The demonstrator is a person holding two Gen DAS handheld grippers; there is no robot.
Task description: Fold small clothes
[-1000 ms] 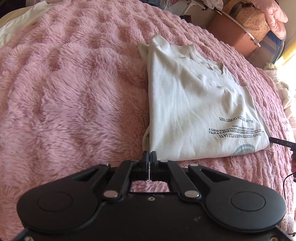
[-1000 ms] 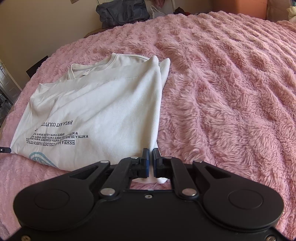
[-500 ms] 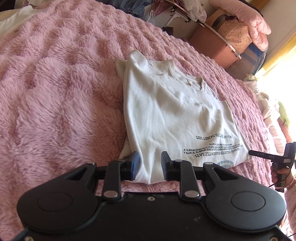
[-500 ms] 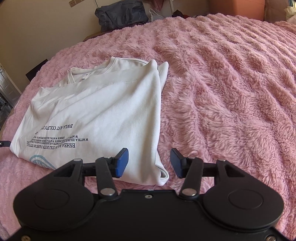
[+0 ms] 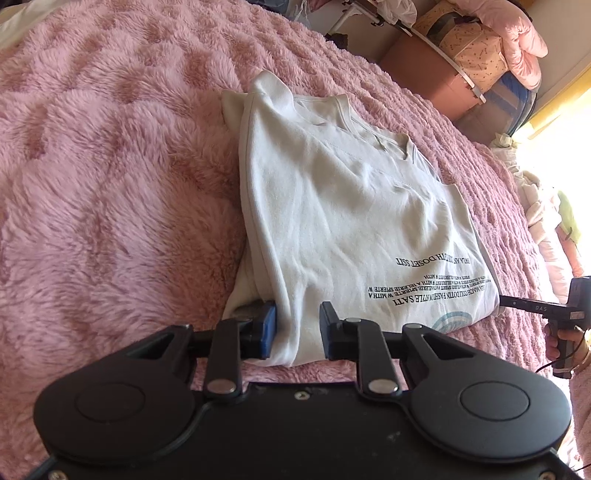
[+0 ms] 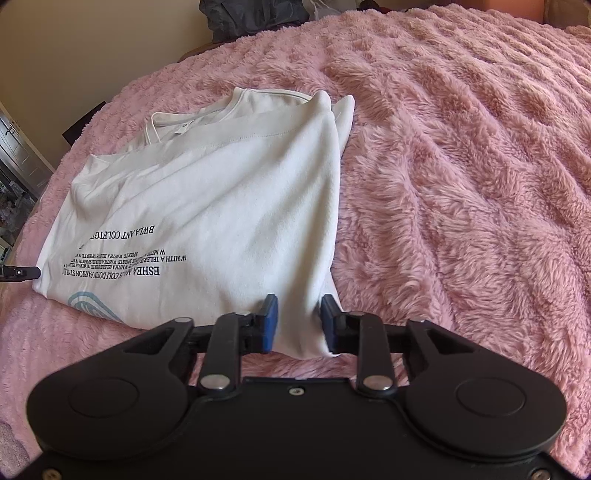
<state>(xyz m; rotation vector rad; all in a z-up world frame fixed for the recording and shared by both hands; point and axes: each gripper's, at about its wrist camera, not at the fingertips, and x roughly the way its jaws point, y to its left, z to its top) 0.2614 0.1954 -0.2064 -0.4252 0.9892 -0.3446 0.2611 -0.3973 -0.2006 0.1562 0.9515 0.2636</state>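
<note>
A white T-shirt [image 5: 343, 206] with black lettering and a blue ring print lies partly folded on a fluffy pink blanket [image 5: 103, 177]. It also shows in the right wrist view [image 6: 207, 218]. My left gripper [image 5: 298, 325] is open, its jaws on either side of the shirt's near left corner. My right gripper [image 6: 299, 319] is open, its jaws on either side of the shirt's near right corner. The right gripper's body also shows at the right edge of the left wrist view [image 5: 569, 306], held in a hand.
The pink blanket [image 6: 461, 177] covers the whole bed. Boxes and a pink quilt [image 5: 491, 40] stand beyond the bed's far right. A dark bag [image 6: 255, 14] sits by the beige wall. A metal cabinet [image 6: 14, 162] is at the left.
Both grippers opened from shut and moved forward, so each now has a near corner of the shirt between its jaws. The right jaws have narrowed since half a second ago.
</note>
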